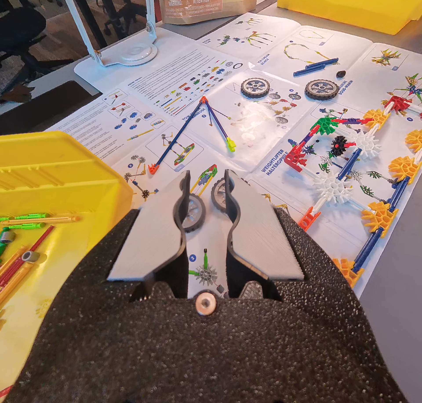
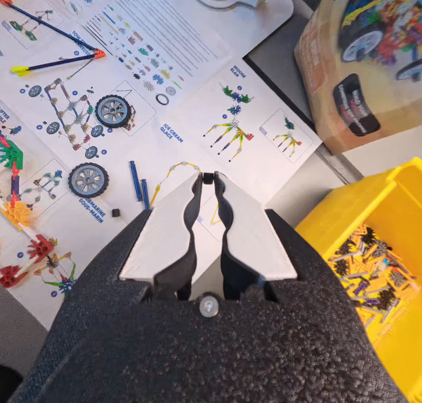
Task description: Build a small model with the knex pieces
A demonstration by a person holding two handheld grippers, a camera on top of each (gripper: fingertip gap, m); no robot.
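My left gripper (image 1: 207, 179) is open and empty, hovering over two small grey wheels (image 1: 194, 211) that lie side by side on the instruction sheet (image 1: 228, 140), partly hidden by its fingers. My right gripper (image 2: 208, 177) is shut on a small black spacer piece (image 2: 207, 178), pinched at the fingertips above the instruction sheet (image 2: 205, 95). A second black spacer (image 2: 116, 212) lies on the sheet to its left, near two blue rods (image 2: 137, 183); it also shows in the left wrist view (image 1: 340, 74).
Two tyred wheels (image 1: 254, 88) (image 2: 88, 180) lie on the sheet. A blue-rod V with orange connectors (image 1: 182, 136) and a large colourful model (image 1: 354, 163) lie nearby. Yellow bins hold rods (image 1: 57, 163) and connectors (image 2: 365, 266). A cardboard box (image 2: 365, 60) and lamp base (image 1: 137, 53) stand behind. About 35 centimetres separates my left fingertips from my right.
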